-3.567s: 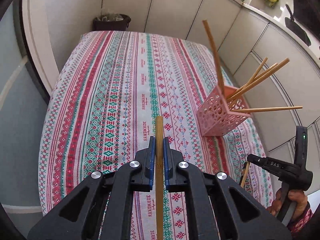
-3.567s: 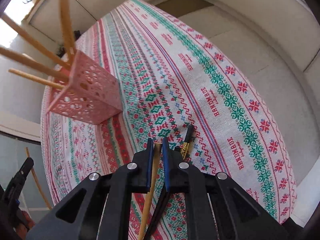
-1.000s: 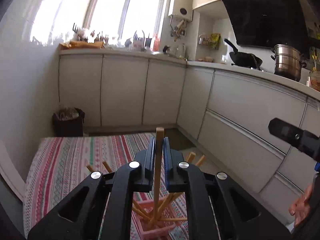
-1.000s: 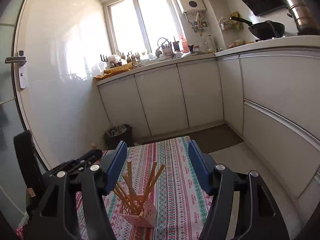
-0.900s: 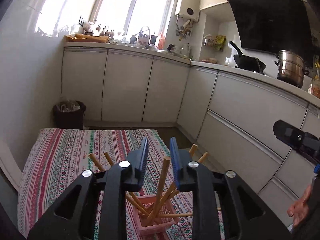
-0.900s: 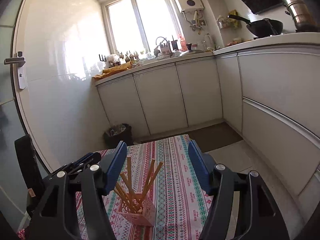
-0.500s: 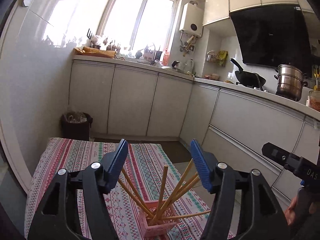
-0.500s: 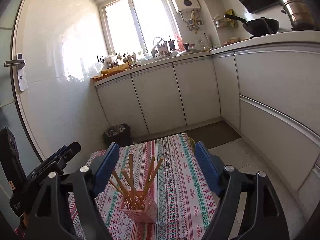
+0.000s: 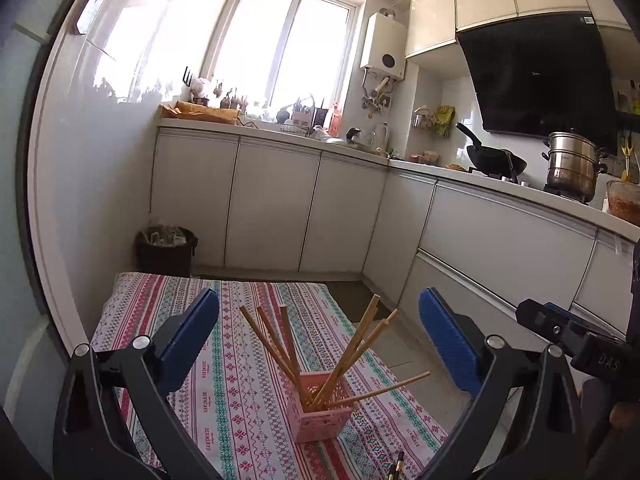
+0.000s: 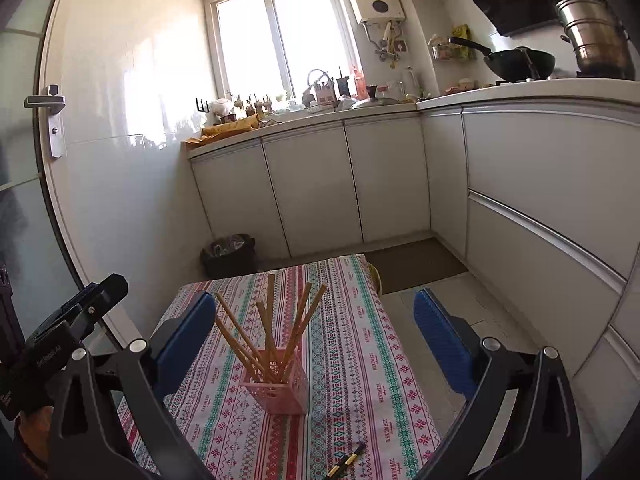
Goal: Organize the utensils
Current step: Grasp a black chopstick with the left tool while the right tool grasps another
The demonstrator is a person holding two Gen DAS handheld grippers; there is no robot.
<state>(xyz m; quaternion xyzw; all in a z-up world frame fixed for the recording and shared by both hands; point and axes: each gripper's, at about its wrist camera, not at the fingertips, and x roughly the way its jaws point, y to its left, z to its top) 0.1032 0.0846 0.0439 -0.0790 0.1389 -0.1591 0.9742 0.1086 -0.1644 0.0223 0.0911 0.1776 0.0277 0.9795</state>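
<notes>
Now standing in basket (image 9: 322, 416), chopstick (image 9: 289, 346) released; left gripper (image 9: 320, 338) and right gripper (image 10: 316, 334) gaping wide, empty; pen (image 10: 347, 459) showing whole only from right.

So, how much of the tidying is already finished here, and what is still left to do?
Mostly done: the wooden chopsticks stand in the pink basket on the tablecloth. Nothing is in hand: the left gripper and right gripper are both open and empty. Left: one dark chopstick lies on the cloth in front of the basket, so it probably goes in next.
</notes>
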